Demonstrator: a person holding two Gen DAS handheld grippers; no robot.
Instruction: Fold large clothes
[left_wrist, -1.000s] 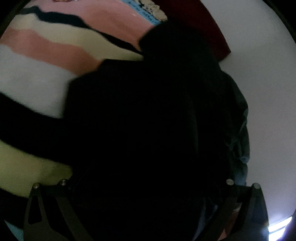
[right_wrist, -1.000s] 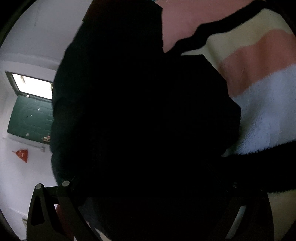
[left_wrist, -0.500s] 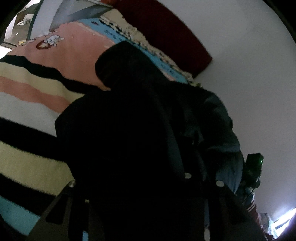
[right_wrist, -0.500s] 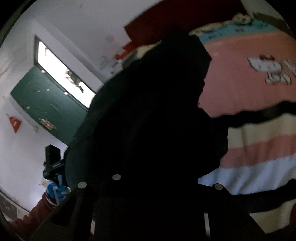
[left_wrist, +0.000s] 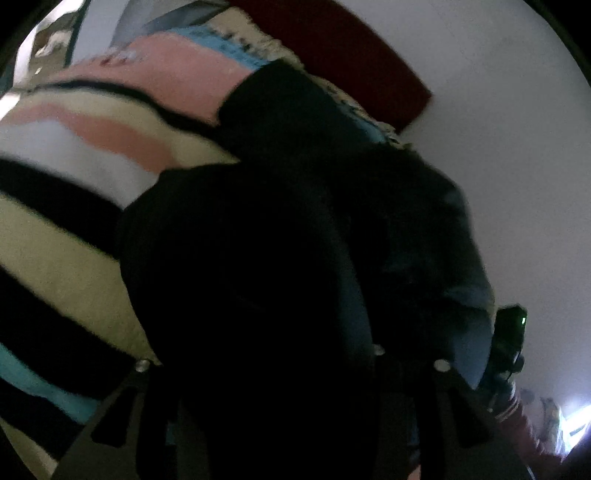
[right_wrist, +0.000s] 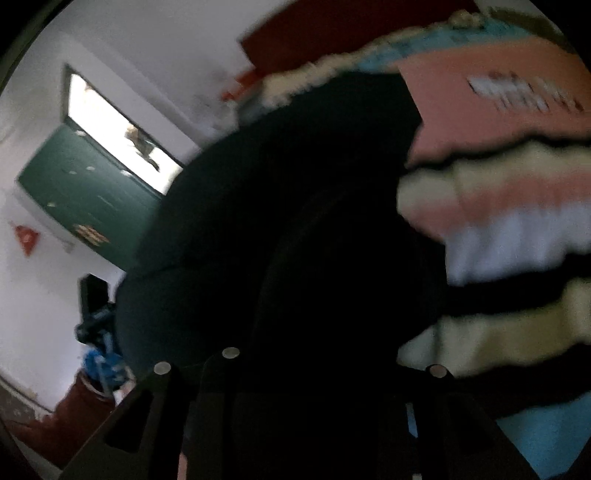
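Observation:
A large dark garment (left_wrist: 258, 240) fills the middle of both wrist views and hangs over a striped fleece blanket (left_wrist: 55, 240) on a bed. Its cloth lies between the jaws of my left gripper (left_wrist: 277, 354) and hides the fingertips. Those jaws are opening slightly while they grip the cloth. In the right wrist view the same garment (right_wrist: 295, 221) covers my right gripper (right_wrist: 317, 362), whose jaws are also opening a little with the cloth between them. Both grippers hold the garment raised off the blanket (right_wrist: 517, 221).
A dark red headboard (left_wrist: 351, 48) and a white wall stand behind the bed. A green door (right_wrist: 85, 192) with a bright window above it is at the left. A black device with a green light (left_wrist: 509, 332) shows over a red sleeve (left_wrist: 517, 417).
Both grippers went from wide open to closed on the dark garment. They rose with it, and the wall, the headboard and the door came into view.

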